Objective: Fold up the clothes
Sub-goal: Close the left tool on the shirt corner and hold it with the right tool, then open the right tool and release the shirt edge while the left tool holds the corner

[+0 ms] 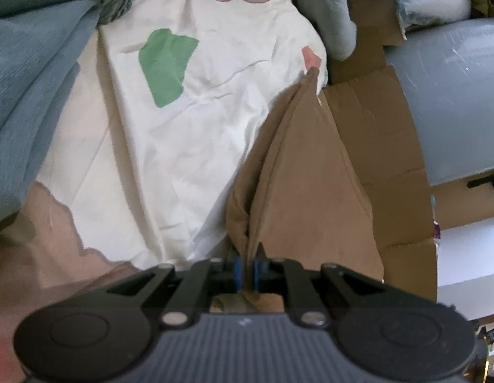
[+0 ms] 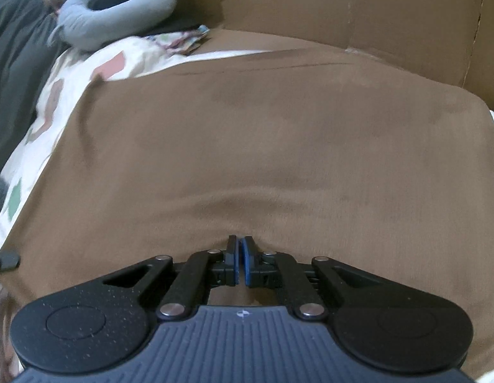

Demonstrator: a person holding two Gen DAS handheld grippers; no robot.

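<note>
Both pairs of fingers, left gripper (image 1: 247,263) and right gripper (image 2: 241,249), pinch the brown garment (image 2: 262,146) near its edge, over the patterned sheet (image 1: 189,108).

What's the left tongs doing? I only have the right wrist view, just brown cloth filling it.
Observer: The left tongs are shut on an edge of the same brown cloth, which runs away from them in a bunched fold.
Operator: What's beside that fold?
Observer: A white sheet with a green patch lies to its left in that view.
Operator: And on the other side?
Observer: Flattened cardboard, with a grey surface past it.
</note>
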